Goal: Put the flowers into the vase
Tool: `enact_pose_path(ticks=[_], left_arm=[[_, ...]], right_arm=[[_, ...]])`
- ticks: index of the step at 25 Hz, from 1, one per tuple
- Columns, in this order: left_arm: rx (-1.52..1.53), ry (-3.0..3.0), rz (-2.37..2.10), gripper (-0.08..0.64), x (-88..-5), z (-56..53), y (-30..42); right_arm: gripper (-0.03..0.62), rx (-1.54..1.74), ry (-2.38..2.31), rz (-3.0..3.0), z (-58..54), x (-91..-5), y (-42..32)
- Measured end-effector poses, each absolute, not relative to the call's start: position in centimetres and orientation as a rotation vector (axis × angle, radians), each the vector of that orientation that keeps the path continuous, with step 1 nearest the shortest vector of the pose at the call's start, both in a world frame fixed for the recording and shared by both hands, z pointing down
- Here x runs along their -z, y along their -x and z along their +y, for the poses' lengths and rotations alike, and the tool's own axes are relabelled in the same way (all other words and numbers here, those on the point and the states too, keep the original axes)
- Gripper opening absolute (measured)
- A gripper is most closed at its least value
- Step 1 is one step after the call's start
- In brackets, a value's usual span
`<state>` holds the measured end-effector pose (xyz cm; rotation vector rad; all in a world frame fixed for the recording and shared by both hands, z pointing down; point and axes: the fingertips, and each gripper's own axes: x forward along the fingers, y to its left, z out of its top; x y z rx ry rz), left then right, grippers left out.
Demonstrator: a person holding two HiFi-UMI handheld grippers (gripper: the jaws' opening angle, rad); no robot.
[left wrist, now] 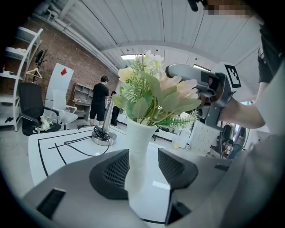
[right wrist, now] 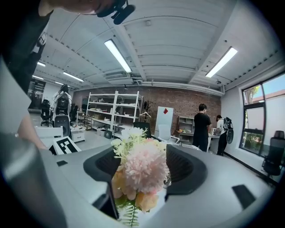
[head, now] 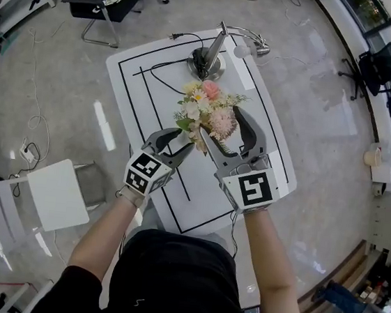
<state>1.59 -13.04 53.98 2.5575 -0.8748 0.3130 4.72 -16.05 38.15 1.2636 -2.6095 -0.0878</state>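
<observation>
While the white worktop (head: 262, 125) is lying well below both hands, the person is holding the whole arrangement up over its black-lined middle, short of the metal stand (head: 208, 61) at the far end. The white vase (left wrist: 137, 156) is standing upright, long axis vertical, between the jaws of the left tongs (head: 181, 142), which are clamping its narrow body from both sides. The flowers (right wrist: 144, 173) are sitting in the vase's neck, stems running down inside it and the pink, cream and yellow heads fanning out just above the rim. The right tongs (head: 222, 122) are reaching in from the person's right at the height of the blooms, so the bouquet is lying directly between their jaws. Those jaws are standing about halfway apart, with a visible gap on either side of the pink bloom, so they are gripping nothing. The placing looks done; the right tongs seemingly need only a straight pull back, without snagging a petal.
</observation>
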Motion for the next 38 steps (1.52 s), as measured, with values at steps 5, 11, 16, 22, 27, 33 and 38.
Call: enact_pose_path(ticks=[5,11,16,22,27,33,38], left_arm=[[-0.316,-2.558,-0.887,0.184,-54.0,-12.8,-1.3],[-0.311,-2.565,-0.88,0.184,-53.7,-12.5,-1.5],[-0.32,-2.569,-0.883,0.184,-53.3,-11.7,-1.2],[-0.313,-2.58,-0.908,0.184,-51.9,-10.5,-0.4],[-0.296,-2.589,-0.931,0.184,-50.6,-9.5,0.2],[-0.301,-2.582,-0.927,0.184,-50.8,-8.7,0.1],[-0.296,-2.585,-0.923,0.184,-50.7,-8.9,0.0]], right_arm=[[0.31,0.072,-1.291,-2.608,-15.7,-37.9,-5.2],[0.311,0.054,-1.296,-2.601,-15.4,-37.8,-5.5],[0.311,0.055,-1.311,-2.61,-14.7,-37.0,-6.0],[0.312,0.038,-1.342,-2.623,-13.5,-35.8,-7.4],[0.311,-0.006,-1.359,-2.64,-13.0,-35.6,-8.1],[0.311,-0.023,-1.327,-2.654,-12.7,-35.9,-7.2],[0.313,0.01,-1.305,-2.669,-13.2,-35.1,-6.2]])
